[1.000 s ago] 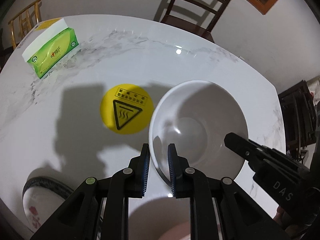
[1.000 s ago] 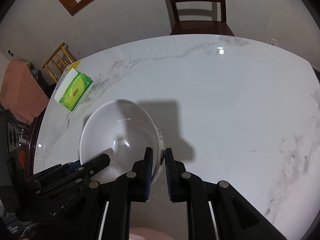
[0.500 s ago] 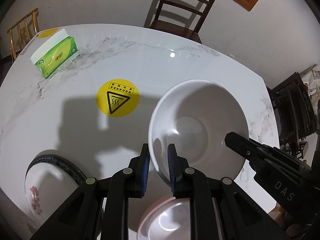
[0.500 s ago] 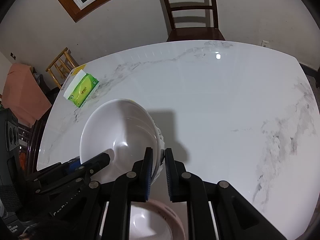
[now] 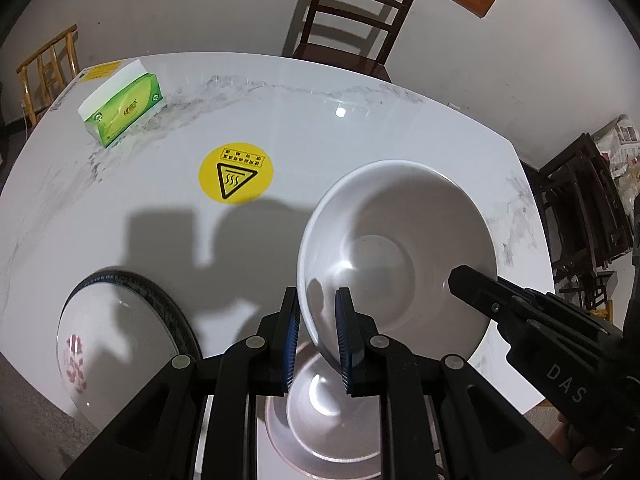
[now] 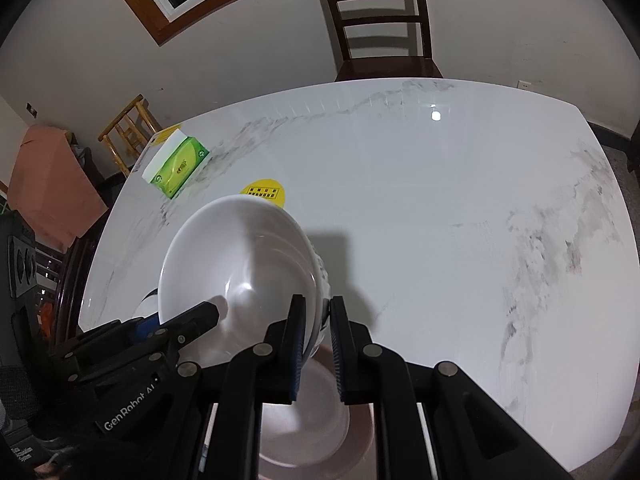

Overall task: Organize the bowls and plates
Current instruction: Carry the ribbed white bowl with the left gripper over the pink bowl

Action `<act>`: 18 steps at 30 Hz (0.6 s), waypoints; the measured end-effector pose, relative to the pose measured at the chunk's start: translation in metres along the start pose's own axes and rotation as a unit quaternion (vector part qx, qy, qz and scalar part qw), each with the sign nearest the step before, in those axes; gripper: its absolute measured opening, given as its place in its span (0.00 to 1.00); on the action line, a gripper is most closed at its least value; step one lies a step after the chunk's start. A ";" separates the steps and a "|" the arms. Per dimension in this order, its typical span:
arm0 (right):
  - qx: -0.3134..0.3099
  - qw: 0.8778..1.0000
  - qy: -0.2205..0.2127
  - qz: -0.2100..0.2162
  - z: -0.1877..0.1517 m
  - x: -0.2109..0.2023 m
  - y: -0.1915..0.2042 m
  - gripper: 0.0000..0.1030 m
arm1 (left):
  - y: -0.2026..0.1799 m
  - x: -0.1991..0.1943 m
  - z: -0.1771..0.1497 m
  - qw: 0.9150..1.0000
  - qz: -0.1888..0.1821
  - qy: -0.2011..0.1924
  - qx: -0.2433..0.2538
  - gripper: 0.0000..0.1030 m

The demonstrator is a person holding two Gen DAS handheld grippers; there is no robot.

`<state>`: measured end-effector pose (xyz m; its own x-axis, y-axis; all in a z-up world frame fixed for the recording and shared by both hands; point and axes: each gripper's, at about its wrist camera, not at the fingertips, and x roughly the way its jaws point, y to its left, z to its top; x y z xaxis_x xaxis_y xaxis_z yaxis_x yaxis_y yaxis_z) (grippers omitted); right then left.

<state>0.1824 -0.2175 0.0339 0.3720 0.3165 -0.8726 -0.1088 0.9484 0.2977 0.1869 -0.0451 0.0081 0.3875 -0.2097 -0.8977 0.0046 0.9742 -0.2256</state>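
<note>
White bowl [image 5: 400, 256] tilted, mouth facing the cameras.

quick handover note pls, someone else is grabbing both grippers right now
Left gripper: shut on the near-left rim of the plain white ceramic bowl.
Right gripper: shut on the opposite rim of the same bowl, so both carry it, tilted and clear of the white marble table.
Directly below: a pale pink-rimmed bowl on the table's near edge.
Left of it: a white dish with a dark patterned rim and red flower, by itself.
Done: white bowl picked up.
Left: probably nest it into the pink-rimmed bowl, release both grippers, then deal with the flowered dish.
</note>
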 end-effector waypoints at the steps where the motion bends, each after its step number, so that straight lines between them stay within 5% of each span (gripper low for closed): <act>1: 0.000 1.000 0.000 0.000 -0.003 -0.002 0.000 0.12 | -0.001 -0.002 -0.003 1.000 -0.001 -0.001 0.001 0.14; 18: -0.003 1.000 -0.004 -0.002 -0.048 -0.026 0.005 0.12 | -0.007 -0.026 -0.049 1.000 -0.008 -0.001 0.011 0.14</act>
<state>0.1274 -0.2207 0.0396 0.3800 0.3121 -0.8708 -0.1132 0.9500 0.2911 0.1318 -0.0507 0.0147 0.3884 -0.2256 -0.8935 0.0312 0.9722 -0.2319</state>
